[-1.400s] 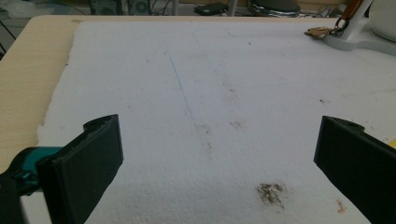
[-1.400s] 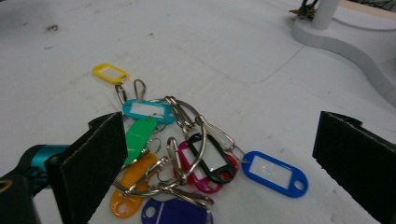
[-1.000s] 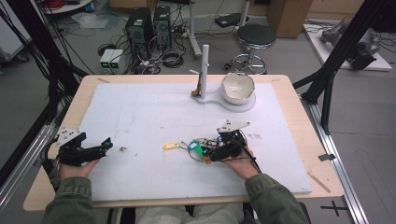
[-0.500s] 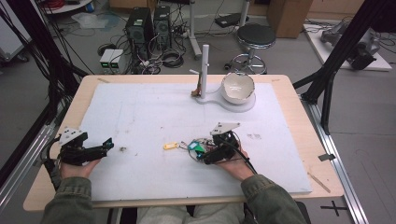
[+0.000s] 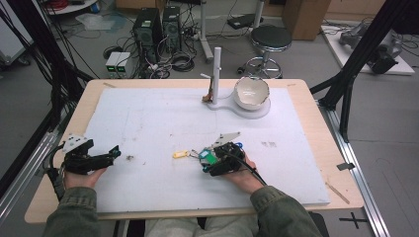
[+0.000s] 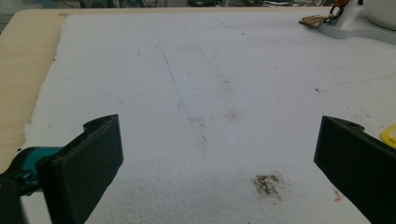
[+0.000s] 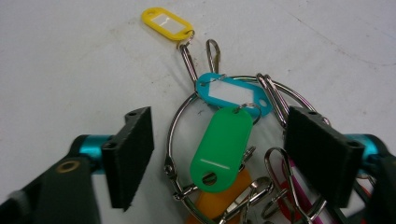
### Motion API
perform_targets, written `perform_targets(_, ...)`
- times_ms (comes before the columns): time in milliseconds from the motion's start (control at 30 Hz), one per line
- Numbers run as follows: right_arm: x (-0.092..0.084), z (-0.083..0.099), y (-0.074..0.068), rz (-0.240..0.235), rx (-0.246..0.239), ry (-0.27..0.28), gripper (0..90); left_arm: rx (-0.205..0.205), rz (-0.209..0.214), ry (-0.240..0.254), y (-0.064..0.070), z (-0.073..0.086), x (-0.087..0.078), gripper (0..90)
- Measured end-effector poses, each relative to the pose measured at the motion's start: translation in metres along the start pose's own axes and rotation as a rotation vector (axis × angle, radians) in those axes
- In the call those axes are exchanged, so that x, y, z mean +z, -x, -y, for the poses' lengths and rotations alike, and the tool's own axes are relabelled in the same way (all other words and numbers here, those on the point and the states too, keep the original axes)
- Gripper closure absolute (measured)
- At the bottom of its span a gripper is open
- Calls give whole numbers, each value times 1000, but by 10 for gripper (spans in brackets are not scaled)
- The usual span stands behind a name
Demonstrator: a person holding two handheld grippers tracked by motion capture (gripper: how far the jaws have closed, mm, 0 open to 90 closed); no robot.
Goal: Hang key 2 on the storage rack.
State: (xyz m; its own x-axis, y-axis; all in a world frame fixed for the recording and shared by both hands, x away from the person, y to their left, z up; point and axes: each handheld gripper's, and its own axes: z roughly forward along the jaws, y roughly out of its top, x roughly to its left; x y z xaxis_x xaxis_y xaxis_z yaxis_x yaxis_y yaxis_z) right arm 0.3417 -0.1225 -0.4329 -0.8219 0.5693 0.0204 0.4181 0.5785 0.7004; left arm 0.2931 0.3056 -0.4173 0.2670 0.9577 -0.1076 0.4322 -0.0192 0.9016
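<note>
Item: large steel key ring (image 7: 187,140), round wire loop, strung with glossy oval plastic tags, green tag (image 7: 222,147), blue tag (image 7: 233,93), yellow tag (image 7: 167,23), and snap hooks. It lies on the pitted white foam board (image 5: 148,118) between my right gripper (image 7: 219,158) pads; those jaws have just been closing, not yet pressing it. My left gripper (image 6: 217,158) rests wide open, holding nothing.

The high view looks forward and down over the whole desk (image 5: 316,128) from the person's side. The left gripper view skims low across the desk toward the white stand (image 6: 348,18). The right gripper view hangs close above the key ring (image 7: 224,140), seen small in the high view, nearer the person than the stand.
</note>
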Motion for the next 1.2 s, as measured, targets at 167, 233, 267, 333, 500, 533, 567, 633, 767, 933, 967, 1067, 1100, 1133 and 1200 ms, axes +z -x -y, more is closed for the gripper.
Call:
perform_targets(167,1,0,0,-6,-2,-30,415,11,-3,-9,0,0,0,18)
perform_targets(233,1,0,-1,11,-17,-37,504,12,-2,-10,1,0,1,18)
perform_targets(267,1,0,-2,27,-18,-44,543,12,-1,-10,1,0,1,18)
perform_targets(333,0,-1,-2,39,-3,-43,645,14,2,-11,1,0,1,18)
perform_targets(500,-6,-2,-1,47,19,-21,722,14,4,-11,1,-1,1,18)
perform_targets(533,-8,-3,-1,45,24,-4,759,14,4,-10,1,-1,2,18)
perform_targets(567,-10,-4,0,30,30,15,823,14,3,-11,1,-1,1,18)
perform_targets(633,-13,-5,-2,49,21,28,865,8,2,-5,1,-1,2,18)
perform_targets(767,-11,-4,-1,58,20,4,868,8,4,-6,0,-1,2,18)
perform_targets(933,-15,-5,-2,41,24,28,870,5,4,-3,0,-1,2,18)
perform_targets(967,-15,-5,-1,39,22,39,870,6,3,-5,0,-1,2,18)
perform_targets(1067,-18,-5,-1,20,39,47,873,4,3,-5,0,-1,3,18)
perform_targets(1100,-18,-6,-1,16,44,51,873,4,3,-5,0,-1,3,18)
perform_targets(1133,-19,-6,-1,13,43,51,875,5,3,-5,0,-1,3,19)
perform_targets(1200,-22,-6,-2,16,50,65,877,4,3,-6,0,-1,3,18)
